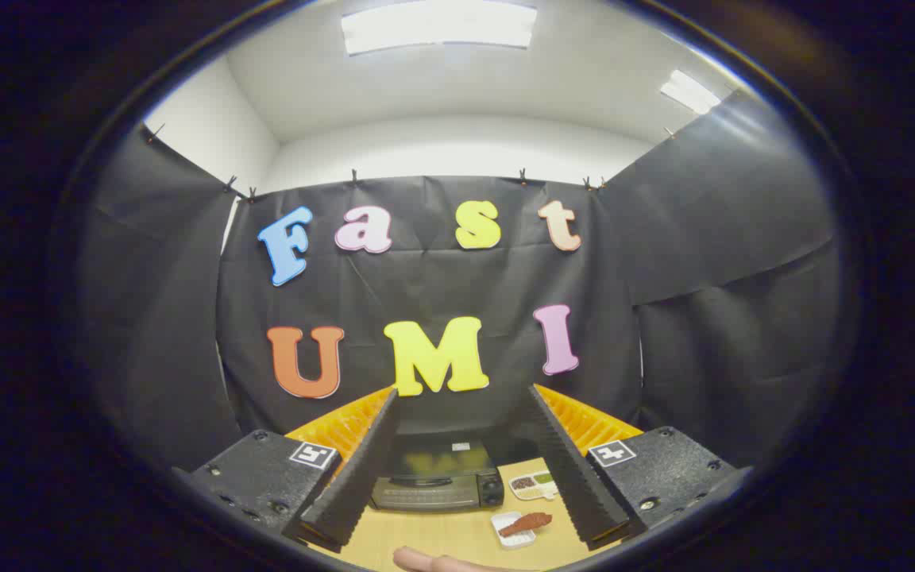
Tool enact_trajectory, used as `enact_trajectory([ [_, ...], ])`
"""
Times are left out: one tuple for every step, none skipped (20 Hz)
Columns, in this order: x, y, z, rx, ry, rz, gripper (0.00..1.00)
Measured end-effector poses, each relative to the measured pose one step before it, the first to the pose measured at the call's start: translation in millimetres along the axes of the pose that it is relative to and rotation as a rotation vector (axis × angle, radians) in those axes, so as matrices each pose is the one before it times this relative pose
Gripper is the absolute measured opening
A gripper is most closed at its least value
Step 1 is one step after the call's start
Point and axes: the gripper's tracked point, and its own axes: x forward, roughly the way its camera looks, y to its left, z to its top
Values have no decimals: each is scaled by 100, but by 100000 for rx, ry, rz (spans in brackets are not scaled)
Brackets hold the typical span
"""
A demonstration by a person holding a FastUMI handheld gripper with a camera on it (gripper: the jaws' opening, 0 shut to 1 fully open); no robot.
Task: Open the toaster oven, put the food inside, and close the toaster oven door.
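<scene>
Hovering, gripper (465, 469) fingers spread, well above seemingly closed toaster oven (436, 479).

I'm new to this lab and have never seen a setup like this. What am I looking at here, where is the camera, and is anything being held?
The camera rides on hand-held tongs and looks forward along their two fingers, the ridged bars that angle up from below. A person carries this tool; there is no robot arm. The fingers stand wide apart and hold nothing.

Between and beyond them, on a wooden table, sits a dark toaster oven with its door closed. Beside it is a small divided tray of food, and nearer the camera a white dish with a reddish-brown piece of food. A fingertip of the person's hand shows just below. Behind the oven is a yellow ridged panel, then the booth's black cloth wall.
</scene>
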Motion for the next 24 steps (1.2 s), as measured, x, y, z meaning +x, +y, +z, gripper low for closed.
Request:
enact_trajectory([
  [4, 180, 369, -226, -1735, -441, 100],
  [-52, 115, -55, 119, -967, -263, 100],
  [-102, 220, -95, 94, 210, 62, 100],
  [-255, 207, -299, -209, 568, 332, 100],
  [32, 213, -500, -1068, 1788, 373, 100],
  [14, 193, -398, -813, 1247, 65, 100],
  [-63, 228, -344, -637, 1060, 209, 100],
  [225, 38, -314, -341, 437, -130, 100],
  [260, 61, -309, -414, 732, -222, 100],
  [307, -23, -298, -150, 543, -563, 100],
  [292, -11, -314, 344, 378, -620, 100],
  [475, -70, -306, 224, -36, -665, 100],
  [530, 151, -355, -175, 612, -107, 100],
  [597, -40, -583, -233, 859, -658, 100],
  [898, -77, -603, -95, 816, -680, 100],
  [862, 149, -676, -189, 145, 46, 100],
  [1201, 326, -427, -664, -1383, 886, 100],
  [1318, 835, -856, -1533, -786, 2556, 100],
  [1598, 722, -1395, -1507, 1035, 2592, 100],
  [1473, 201, -2032, -502, 3785, 1130, 100],
  [1517, 124, -2034, 25, 5183, 177, 100],
  [1404, 157, -1778, 409, 5331, 409, 100],
  [1876, 608, -1731, 527, 4905, 893, 100],
  [2024, 537, -1638, -118, 4969, 321, 100],
])
